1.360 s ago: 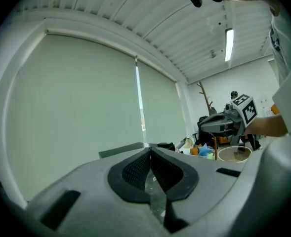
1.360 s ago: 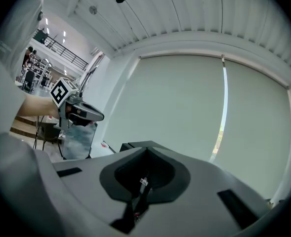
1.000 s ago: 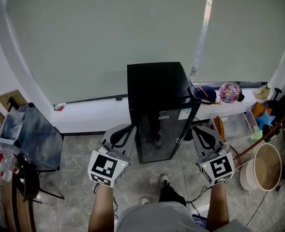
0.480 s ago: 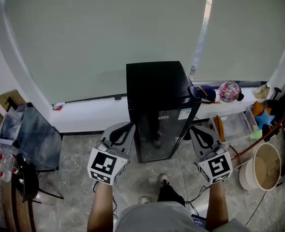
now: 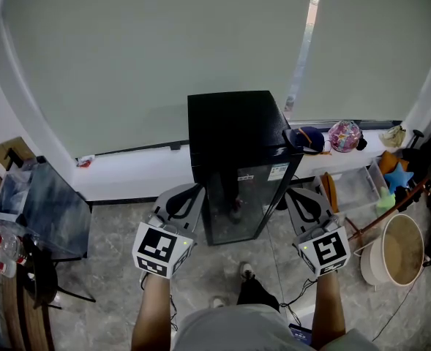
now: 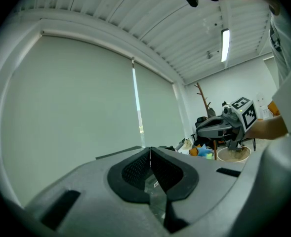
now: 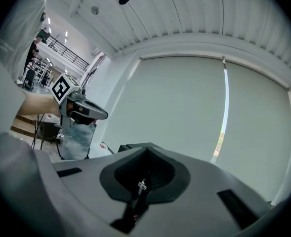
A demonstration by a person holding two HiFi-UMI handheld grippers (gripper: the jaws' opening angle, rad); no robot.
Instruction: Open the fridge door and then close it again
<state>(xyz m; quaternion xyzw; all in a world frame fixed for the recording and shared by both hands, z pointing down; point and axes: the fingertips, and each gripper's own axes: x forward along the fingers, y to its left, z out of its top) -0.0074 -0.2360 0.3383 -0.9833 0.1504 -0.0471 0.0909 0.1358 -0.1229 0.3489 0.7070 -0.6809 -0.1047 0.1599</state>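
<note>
Fridge (image 5: 233, 163) stands ahead between left gripper (image 5: 193, 193) and right gripper (image 5: 294, 194), both with fingers (image 6: 133, 174) pressed together, empty.

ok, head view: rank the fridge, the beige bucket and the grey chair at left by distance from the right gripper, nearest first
From the right gripper:
1. Black fridge, right beside it, on its left.
2. Beige bucket, on the floor to its right.
3. Grey chair, far left of the view.

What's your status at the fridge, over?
Left gripper shut, empty, short of the fridge. Right gripper same. Fridge door looks shut, untouched. Nothing seen between grippers and door.
</note>
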